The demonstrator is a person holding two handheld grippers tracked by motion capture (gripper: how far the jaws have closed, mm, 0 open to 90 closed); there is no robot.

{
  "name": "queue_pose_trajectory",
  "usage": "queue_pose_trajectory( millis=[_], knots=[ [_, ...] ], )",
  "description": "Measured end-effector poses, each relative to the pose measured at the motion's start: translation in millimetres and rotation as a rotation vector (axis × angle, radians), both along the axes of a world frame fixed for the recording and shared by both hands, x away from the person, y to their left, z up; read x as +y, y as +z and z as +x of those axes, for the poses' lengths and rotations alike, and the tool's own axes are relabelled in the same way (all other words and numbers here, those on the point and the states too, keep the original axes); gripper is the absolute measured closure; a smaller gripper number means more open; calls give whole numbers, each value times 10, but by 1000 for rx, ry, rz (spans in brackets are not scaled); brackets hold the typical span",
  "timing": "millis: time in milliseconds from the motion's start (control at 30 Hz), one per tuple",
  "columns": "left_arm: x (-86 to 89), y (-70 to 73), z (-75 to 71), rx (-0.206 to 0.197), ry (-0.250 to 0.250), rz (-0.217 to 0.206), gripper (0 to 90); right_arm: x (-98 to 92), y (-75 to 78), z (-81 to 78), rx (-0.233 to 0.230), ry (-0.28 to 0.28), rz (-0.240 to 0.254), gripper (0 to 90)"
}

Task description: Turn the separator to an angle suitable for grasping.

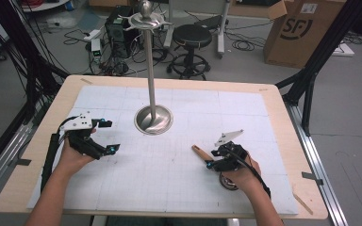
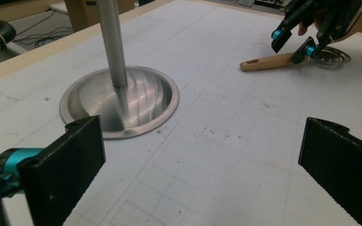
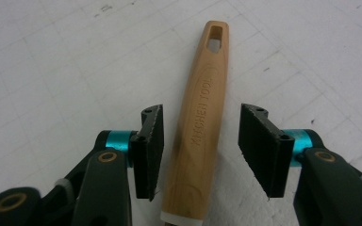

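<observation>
Toward the near right of the surface point(image 1: 273, 122), a kitchen tool with a wooden handle point(image 3: 200, 117) lies flat on the white gridded mat, its handle pointing toward the middle. The right gripper point(image 3: 200, 150) straddles that handle with its jaws apart, one on each side, neither pad touching the wood. In the left gripper view a round metal-looking head sits at the handle's far end, under the right hand; what kind of tool it is I cannot tell.

The handle is smooth, pale, rounded wood, tapering toward a slotted hanging hole, with lettering pressed into it. It should be stiff and light, and the ribbed black pads ought to hold it well; gripping mid-handle, nearer the head, would probably balance it best, since the head likely carries most of the weight.

Near the surface's centre stands a stand point(image 1: 153, 118): a brushed, swirled metal dish base with a slim upright pole. The left gripper point(image 1: 104, 136) hovers by the left edge, jaws wide apart, holding nothing.
</observation>
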State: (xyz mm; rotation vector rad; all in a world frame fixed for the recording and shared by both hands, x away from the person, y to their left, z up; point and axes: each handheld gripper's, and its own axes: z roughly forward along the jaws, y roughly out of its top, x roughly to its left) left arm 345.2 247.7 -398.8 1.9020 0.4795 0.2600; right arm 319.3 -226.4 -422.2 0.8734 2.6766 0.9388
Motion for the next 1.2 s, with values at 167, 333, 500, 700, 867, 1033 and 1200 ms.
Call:
queue_pose_trajectory(
  millis=[167, 333, 500, 700, 867, 1033, 1200],
  knots=[
    [6, -6, 7, 4, 4, 5, 17, 6, -11, -6, 13, -10, -20, 526],
    [-3, -13, 8, 6, 0, 10, 17, 53, -63, -8, 9, 2, -72, 539],
    [0, -14, 16, 6, 0, 7, 17, 31, -51, -2, 8, 3, -69, 605],
    [-9, -15, 9, 6, -2, 8, 17, 24, -52, -1, 24, -9, -62, 610],
    [-17, -25, 18, 12, -3, 11, 17, 23, -48, -2, 25, -2, -59, 635],
    [-6, -19, 24, 9, -5, 11, 17, 26, -41, -12, 23, 11, -61, 657],
    [-11, -14, 15, 9, -5, 10, 17, 34, -28, -23, 26, 21, -64, 673]
  ],
)
